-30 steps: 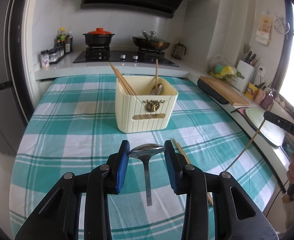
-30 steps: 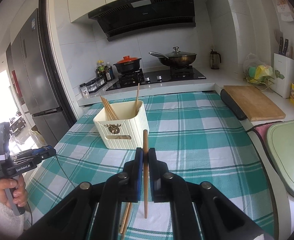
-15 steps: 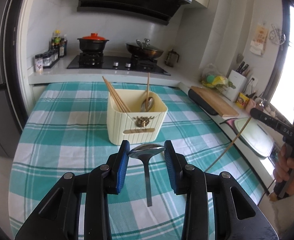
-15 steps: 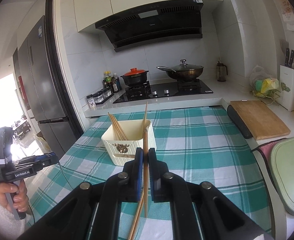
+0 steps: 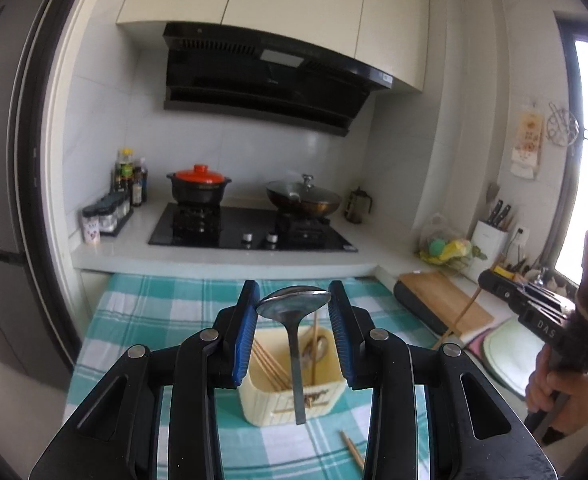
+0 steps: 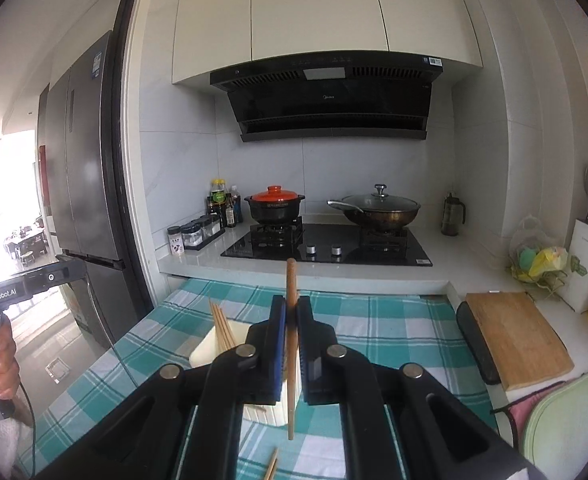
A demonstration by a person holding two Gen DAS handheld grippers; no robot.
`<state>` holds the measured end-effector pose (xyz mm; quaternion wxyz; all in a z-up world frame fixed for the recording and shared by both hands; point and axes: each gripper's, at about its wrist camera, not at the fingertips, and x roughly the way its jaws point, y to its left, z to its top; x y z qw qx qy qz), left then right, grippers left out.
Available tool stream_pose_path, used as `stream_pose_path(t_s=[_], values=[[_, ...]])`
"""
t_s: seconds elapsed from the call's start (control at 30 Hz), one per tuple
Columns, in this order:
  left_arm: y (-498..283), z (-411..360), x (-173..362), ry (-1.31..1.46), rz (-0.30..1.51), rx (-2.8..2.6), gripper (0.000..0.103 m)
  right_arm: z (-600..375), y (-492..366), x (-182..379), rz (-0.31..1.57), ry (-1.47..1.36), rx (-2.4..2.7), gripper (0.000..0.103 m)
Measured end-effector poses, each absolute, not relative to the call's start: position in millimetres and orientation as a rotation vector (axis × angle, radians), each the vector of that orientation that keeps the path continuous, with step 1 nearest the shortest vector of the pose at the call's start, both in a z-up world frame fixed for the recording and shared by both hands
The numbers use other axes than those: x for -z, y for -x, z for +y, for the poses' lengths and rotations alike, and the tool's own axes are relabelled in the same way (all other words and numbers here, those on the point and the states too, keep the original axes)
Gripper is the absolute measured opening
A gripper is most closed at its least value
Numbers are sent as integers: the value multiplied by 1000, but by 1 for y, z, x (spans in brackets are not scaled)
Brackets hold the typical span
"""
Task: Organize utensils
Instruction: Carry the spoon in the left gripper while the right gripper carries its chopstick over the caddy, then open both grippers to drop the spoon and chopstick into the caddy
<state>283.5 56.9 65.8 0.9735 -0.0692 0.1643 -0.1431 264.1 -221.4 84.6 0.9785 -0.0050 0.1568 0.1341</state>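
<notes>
My left gripper (image 5: 293, 300) is shut on a metal spoon (image 5: 294, 320), gripping its bowl, with the handle hanging down over the cream utensil box (image 5: 290, 404). The box holds several chopsticks (image 5: 268, 368) and a spoon. My right gripper (image 6: 291, 320) is shut on a wooden chopstick (image 6: 291, 344), held upright above the table, near the box (image 6: 206, 354). The right gripper also shows at the right of the left wrist view (image 5: 534, 312). A loose chopstick (image 5: 352, 450) lies on the checked cloth in front of the box.
The table has a teal checked cloth (image 6: 394, 320). Behind it is a stove with a red-lidded pot (image 6: 274, 206) and a wok (image 6: 378, 210). A wooden cutting board (image 6: 514, 336) and green board (image 6: 570, 416) lie to the right. A fridge (image 6: 82, 184) stands at left.
Both grippers have risen and tilted up, lifting the spoon and the chopstick higher above the table. The box now appears low, beneath the fingers.
</notes>
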Motion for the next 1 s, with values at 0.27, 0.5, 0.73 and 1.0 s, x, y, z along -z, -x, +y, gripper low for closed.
stream_pose_path(t_s=[0.27,0.5,0.73,1.0], values=[[-377,37,-37,157,405,235,35,-184,-341,-72,302,10,-329,6],[-441,19,39,172,653,239,35,-164,-423,12,653,1,-369,6],[-463,16,82,158,775,196,36,-169,-453,53,759,-67,-342,9],[-406,50,74,133,753,203,69,-198,-393,32,713,-70,-351,44]])
